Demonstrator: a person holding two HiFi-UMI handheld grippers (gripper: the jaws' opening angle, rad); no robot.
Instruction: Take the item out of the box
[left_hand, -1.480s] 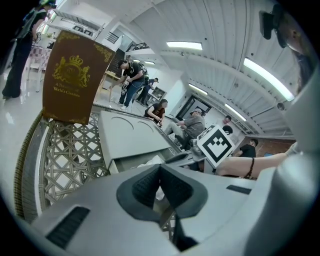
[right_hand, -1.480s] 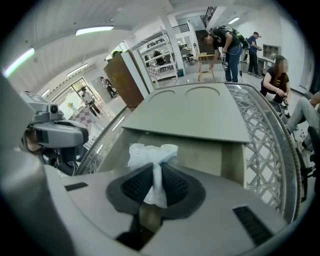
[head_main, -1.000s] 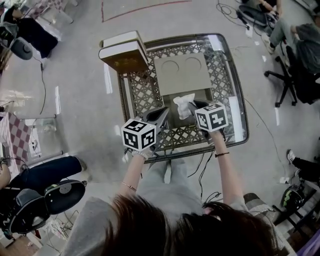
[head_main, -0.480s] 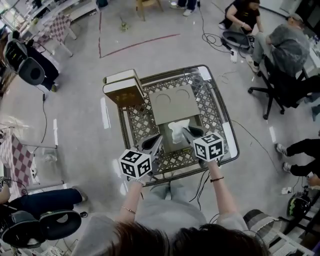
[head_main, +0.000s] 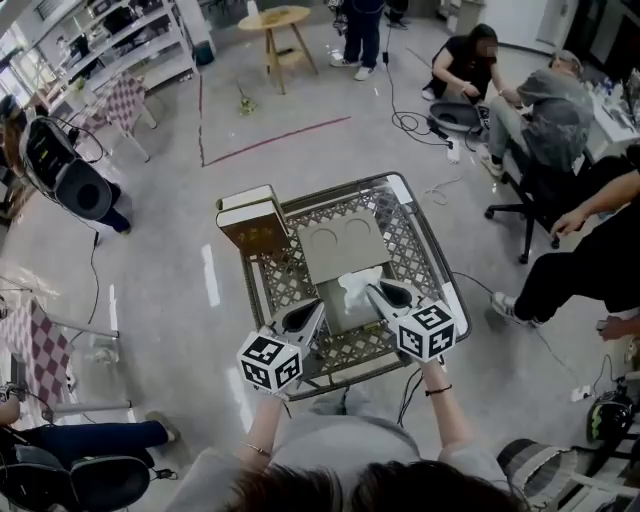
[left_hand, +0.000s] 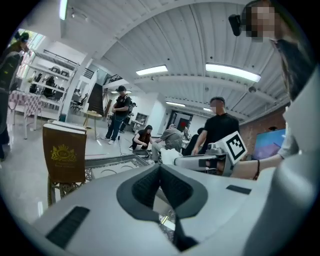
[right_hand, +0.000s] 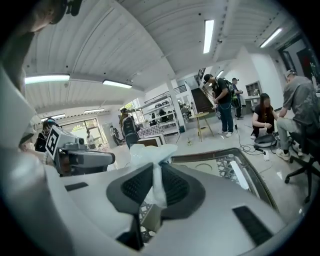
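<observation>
- The right gripper (right_hand: 156, 175) pinches a thin white plastic bag (right_hand: 150, 152) just above the open box (head_main: 345, 312) on the bench (head_main: 415, 250).
- The left gripper (left_hand: 160, 172) is closed with nothing in it.
- The slippery bag could slide out or tear if it is tugged fast.

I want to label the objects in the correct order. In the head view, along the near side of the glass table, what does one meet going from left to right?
Left tool → white crumpled bag, pinched in the right tool → right tool → person in black at the right edge.
</observation>
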